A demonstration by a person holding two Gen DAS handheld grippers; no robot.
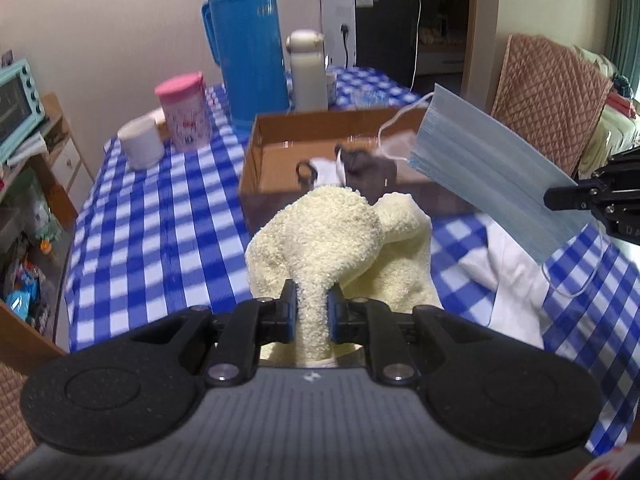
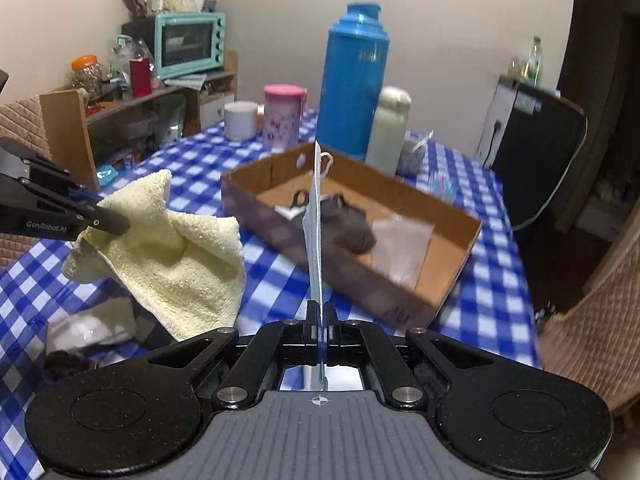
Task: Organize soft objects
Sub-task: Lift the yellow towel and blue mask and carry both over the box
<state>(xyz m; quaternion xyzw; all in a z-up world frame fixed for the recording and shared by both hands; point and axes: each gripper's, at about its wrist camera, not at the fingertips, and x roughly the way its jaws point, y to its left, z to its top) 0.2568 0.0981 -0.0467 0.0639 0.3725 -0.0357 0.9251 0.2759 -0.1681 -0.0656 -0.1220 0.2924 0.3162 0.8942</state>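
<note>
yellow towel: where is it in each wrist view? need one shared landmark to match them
Left wrist: yellow towel at bottom centre, bunched between the left gripper pads, in front of the cardboard box.
Right wrist: yellow towel at left of centre, hanging from the left gripper, above the checked tablecloth.
Shared landmark: blue thermos, standing behind the cardboard box.
</note>
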